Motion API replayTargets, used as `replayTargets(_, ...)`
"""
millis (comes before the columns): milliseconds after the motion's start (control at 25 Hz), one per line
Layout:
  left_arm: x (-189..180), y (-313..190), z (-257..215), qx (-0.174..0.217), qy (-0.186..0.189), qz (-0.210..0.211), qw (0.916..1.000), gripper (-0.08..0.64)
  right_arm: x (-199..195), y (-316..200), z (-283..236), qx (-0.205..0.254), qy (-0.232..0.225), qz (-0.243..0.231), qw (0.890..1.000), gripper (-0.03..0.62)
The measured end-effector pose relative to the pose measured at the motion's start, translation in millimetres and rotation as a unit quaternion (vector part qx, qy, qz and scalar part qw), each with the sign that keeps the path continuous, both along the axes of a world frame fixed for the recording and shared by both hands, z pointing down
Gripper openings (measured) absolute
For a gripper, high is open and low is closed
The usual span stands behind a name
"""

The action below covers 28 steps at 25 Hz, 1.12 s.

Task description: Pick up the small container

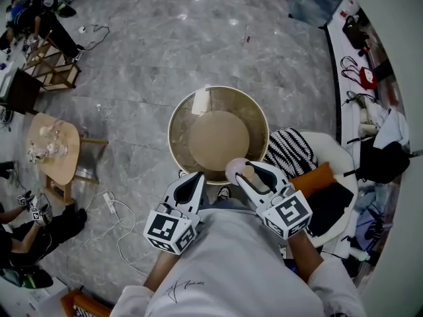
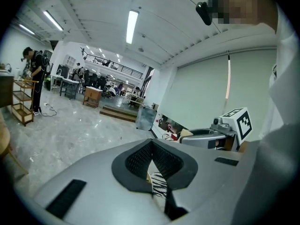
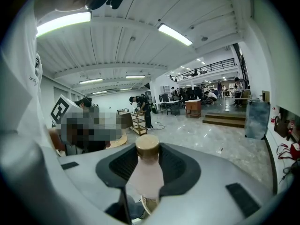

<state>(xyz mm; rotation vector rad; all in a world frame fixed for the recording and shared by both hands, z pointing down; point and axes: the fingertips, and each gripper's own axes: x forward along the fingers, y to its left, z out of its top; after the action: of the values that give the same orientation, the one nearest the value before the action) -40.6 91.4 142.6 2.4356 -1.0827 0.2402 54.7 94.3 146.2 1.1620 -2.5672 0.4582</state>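
Small container [image 3: 146, 177], pink with tan cap, sits pinched between jaws of right gripper [image 3: 148, 149]; left gripper [image 2: 151, 144] has jaws pressed together.

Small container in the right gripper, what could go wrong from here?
It could slip: the right gripper pinches the small container only around its smooth body, cap free above. It hangs at the round table's rim, so a drop might land on the stone floor.

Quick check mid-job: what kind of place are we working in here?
Probably a large open workshop or lab hall. It has a polished grey stone floor and long ceiling strip lights, and there are people among workbenches below a railed mezzanine.
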Motion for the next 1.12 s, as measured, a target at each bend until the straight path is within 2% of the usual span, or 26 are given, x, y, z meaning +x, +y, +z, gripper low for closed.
replayTargets(360, 0, 6, -11, 0.023, 0.004, 0.009, 0.9997, 0.009, -3, -1, -7, 0.007, -0.003, -0.002, 1.000, 0.147)
replayTargets(1120, -2, 8, -5, 0.016, -0.002, 0.008, 0.9998, 0.009, -7, 4, -5, 0.002, -0.009, -0.007, 1.000, 0.147)
